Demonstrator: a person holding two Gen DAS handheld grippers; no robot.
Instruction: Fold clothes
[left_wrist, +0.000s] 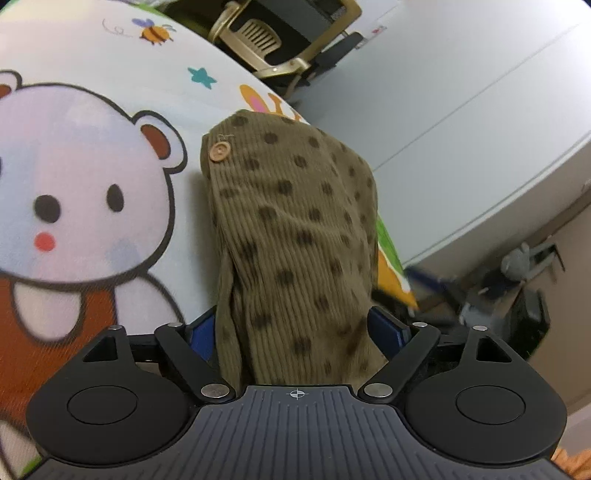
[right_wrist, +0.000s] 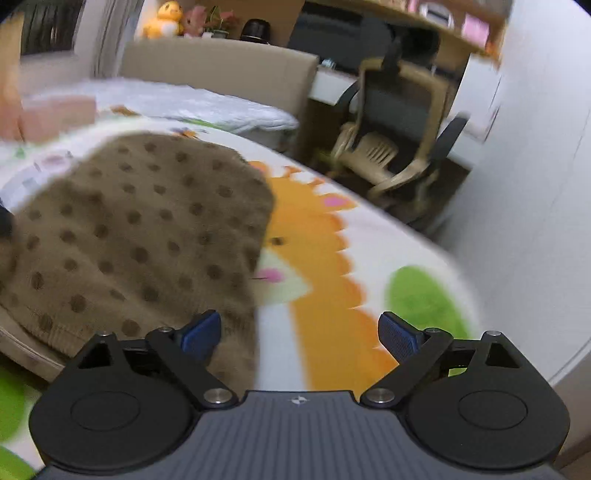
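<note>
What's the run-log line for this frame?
garment: dotted corduroy garment on cartoon bedsheet | left gripper: open, straddling garment | right gripper: open, empty

The bed (right_wrist: 369, 236) lies bare right of the spotted brown garment (right_wrist: 140, 229); left of it too. A chair (right_wrist: 391, 147) blocks the far right edge.

left hand-held gripper (left_wrist: 295, 328) — jaws wide | right hand-held gripper (right_wrist: 300, 332) — jaws wide, tilted down
</note>
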